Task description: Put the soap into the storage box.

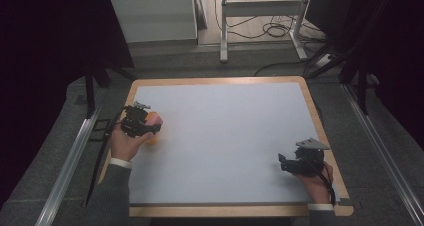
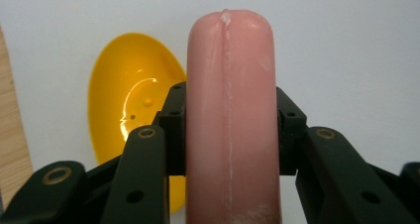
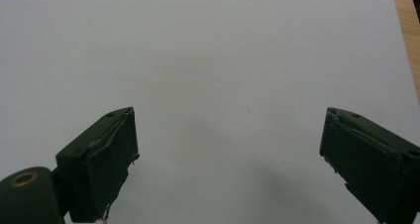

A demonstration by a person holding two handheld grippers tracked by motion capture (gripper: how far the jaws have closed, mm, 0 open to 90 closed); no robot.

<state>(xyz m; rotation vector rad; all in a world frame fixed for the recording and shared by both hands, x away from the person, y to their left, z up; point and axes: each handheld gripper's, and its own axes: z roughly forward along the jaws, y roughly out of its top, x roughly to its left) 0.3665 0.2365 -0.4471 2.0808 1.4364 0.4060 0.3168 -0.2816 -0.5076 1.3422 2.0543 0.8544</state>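
A pink sausage-shaped piece [image 2: 231,110] stands lengthwise between the black jaws of my left gripper [image 2: 231,130], which is shut on it from both sides. Under it and to the left lies a glossy yellow oval dish [image 2: 130,100] on the white mat. From above, the left gripper [image 1: 150,125] sits near the mat's left edge with the pink piece [image 1: 155,118] at its tip and the yellow dish [image 1: 152,140] just below. My right gripper [image 3: 229,149] is open, nothing between its jaws; it rests at the mat's right front [image 1: 284,165].
A white mat [image 1: 225,136] covers a wooden board [image 1: 320,121] whose rim shows around it. Beyond the table stand a pale cabinet [image 1: 155,16] and a white frame with cables [image 1: 260,16]. Metal rails [image 1: 70,161] run along both sides.
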